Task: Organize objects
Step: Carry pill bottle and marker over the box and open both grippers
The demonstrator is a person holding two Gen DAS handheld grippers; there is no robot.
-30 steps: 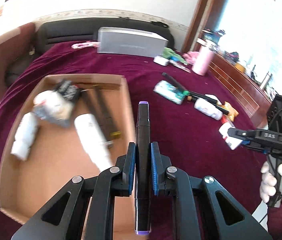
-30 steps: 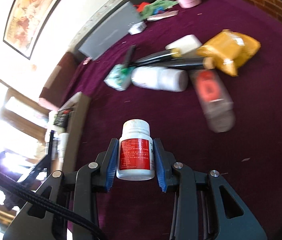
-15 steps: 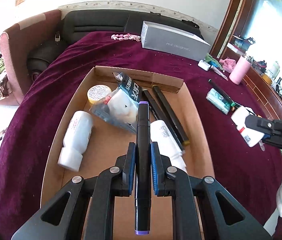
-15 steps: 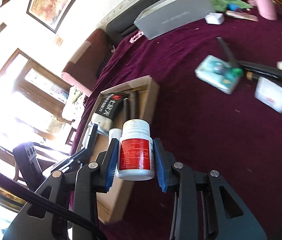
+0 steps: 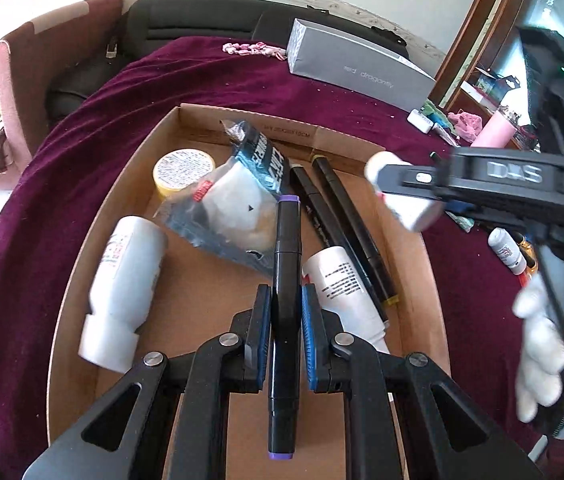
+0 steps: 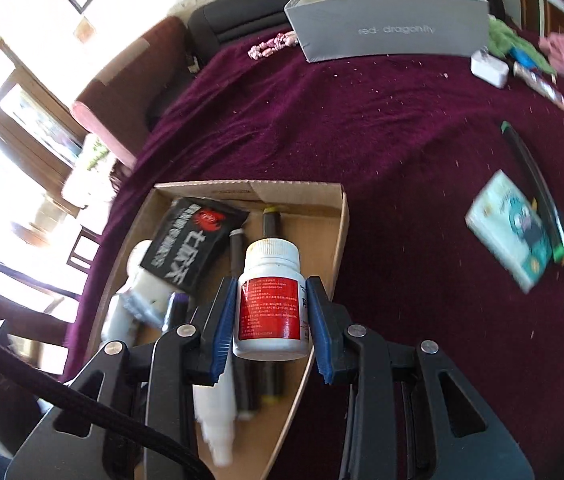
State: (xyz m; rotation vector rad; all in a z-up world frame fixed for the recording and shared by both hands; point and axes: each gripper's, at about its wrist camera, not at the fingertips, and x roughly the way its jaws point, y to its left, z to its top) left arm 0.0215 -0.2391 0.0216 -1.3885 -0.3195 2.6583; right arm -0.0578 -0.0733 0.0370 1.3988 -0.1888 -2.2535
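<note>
- A purple-capped black marker (image 5: 286,304) is clenched lengthwise between the left gripper's (image 5: 286,312) jaws, above the cardboard box (image 5: 202,300).
- A white pill bottle (image 6: 271,300) is grasped by the right gripper (image 6: 272,320), over the box's right wall.
- Markers, white bottles and a black packet (image 6: 192,248) are held in the box.

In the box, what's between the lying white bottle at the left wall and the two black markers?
Left wrist view: a crumpled black-and-clear snack bag lies between the white bottle and the two black markers.
</note>
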